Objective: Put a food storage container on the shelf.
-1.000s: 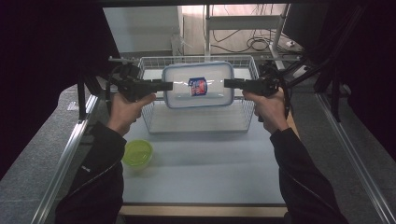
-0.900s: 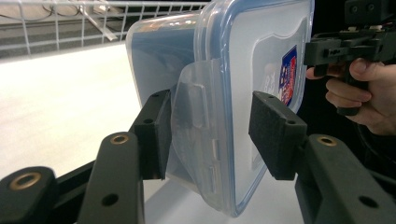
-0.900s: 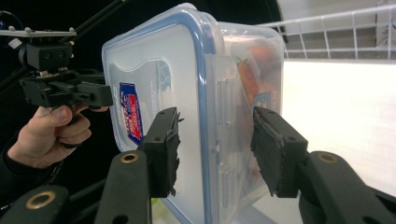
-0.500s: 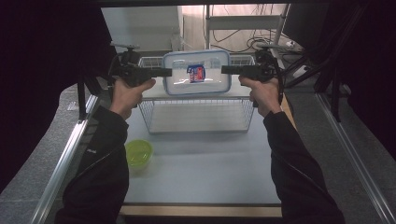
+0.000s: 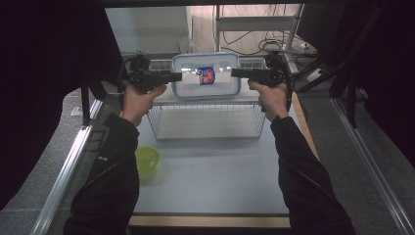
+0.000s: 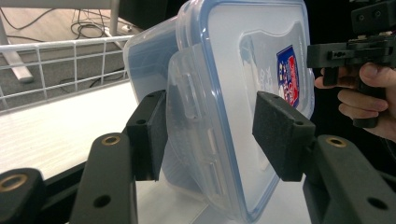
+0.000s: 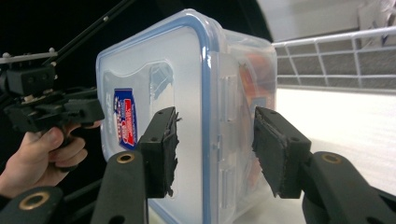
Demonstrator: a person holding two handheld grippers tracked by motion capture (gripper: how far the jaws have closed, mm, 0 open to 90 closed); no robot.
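A clear plastic container [image 5: 205,76] with a blue-rimmed lid and a red-and-blue label stands on its edge inside the wire basket [image 5: 208,122], lid facing me, at the basket's far wall. My left gripper [image 5: 176,76] straddles its left latch side. In the left gripper view a small gap shows between the right pad [image 6: 280,135] and the lid [image 6: 252,70]. My right gripper [image 5: 236,73] straddles the opposite latch side, and in the right gripper view both pads [image 7: 161,149] stand slightly clear of the container [image 7: 154,70]. Both grippers are open.
A small green lidded tub [image 5: 147,160] sits on the grey table [image 5: 210,181] at the near left of the basket. Cables and a shelf frame lie beyond the table's far edge. Dark curtains hang on both sides.
Both grippers carried the container away from me and tipped it upright against the basket's far wall. The jaws now stand slightly apart from its sides.
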